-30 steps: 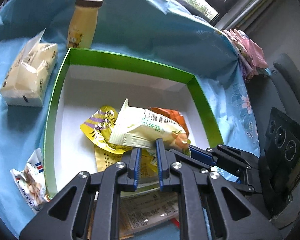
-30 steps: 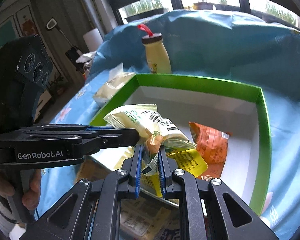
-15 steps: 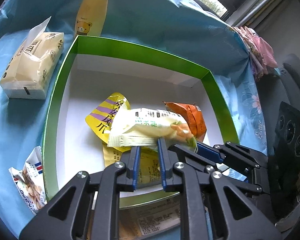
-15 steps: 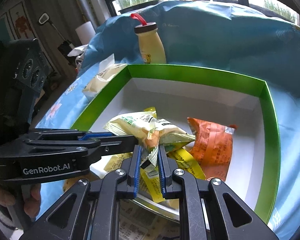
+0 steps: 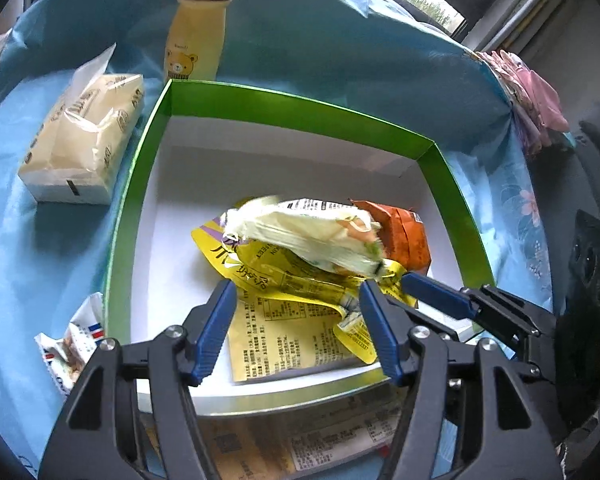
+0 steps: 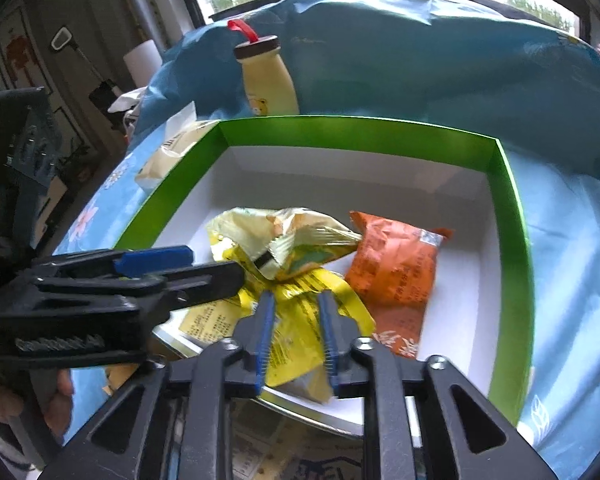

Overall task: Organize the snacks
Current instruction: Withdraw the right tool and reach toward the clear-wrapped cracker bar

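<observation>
A green-rimmed white box (image 5: 236, 100) (image 6: 511, 208) holds a pale yellow-green snack pack (image 5: 300, 236) (image 6: 296, 236), blurred, lying on yellow packets (image 5: 292, 280) (image 6: 300, 320) beside an orange pack (image 5: 407, 236) (image 6: 395, 260). My left gripper (image 5: 298, 320) is open just above the box's near side, empty. My right gripper (image 6: 296, 332) is open and empty above the yellow packets; its fingers also show in the left wrist view (image 5: 435, 292).
A yellow bear bottle (image 5: 196, 36) (image 6: 268, 80) stands behind the box. A tissue pack (image 5: 84, 136) lies left of it. A small white snack pack (image 5: 72, 344) lies at the box's near left. A blue cloth (image 5: 339, 40) covers the table.
Both grippers have opened and let go of the pale yellow-green pack, which has dropped onto the packets in the box. Both grippers have drawn back slightly.
</observation>
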### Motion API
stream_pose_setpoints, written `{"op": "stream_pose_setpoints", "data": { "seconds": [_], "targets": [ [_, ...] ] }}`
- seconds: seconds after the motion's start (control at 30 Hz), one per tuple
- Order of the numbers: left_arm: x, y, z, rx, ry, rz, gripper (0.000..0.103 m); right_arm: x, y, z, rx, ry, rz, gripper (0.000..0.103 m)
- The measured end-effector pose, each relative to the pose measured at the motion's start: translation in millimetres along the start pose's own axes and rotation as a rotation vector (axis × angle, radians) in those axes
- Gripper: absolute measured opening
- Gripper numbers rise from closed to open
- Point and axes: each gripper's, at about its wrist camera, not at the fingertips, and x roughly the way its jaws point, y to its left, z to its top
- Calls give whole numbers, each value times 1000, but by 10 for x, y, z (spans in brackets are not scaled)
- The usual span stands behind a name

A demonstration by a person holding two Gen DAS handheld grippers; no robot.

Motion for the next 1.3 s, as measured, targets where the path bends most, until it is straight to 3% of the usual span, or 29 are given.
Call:
{"op": "stream_pose_setpoints", "data": {
  "seconds": [0.13, 0.47, 0.53, 0.8, 0.93, 1.1, 1.3],
  "targets": [
    [-140, -1, -15, 14, -35, 2, 83, -88, -18, -39, 8, -16, -15, 50],
    [-622, 138, -145, 12, -102, 3, 85, -405, -33, -129, 30, -73, -2, 54],
    [-708, 168, -208, 7, -109, 9, 86, -493, -34, -176, 38, -87, 6, 60],
    [-872, 233, -537, 1, -84, 44, 86, -732, -48, -381, 85, -102, 52, 62],
    [-912, 284, -701, -22, -72, 51, 103, -812, 13, -526, 71, -90, 69, 63],
    [-946, 350, -888, -60, -65, 68, 102, -875, 69, -691, 77, -84, 101, 63],
    [-898, 385, -1079, -84, -21, 52, 102, -871, 109, -867, 67, -61, 81, 63]
  ]
}}
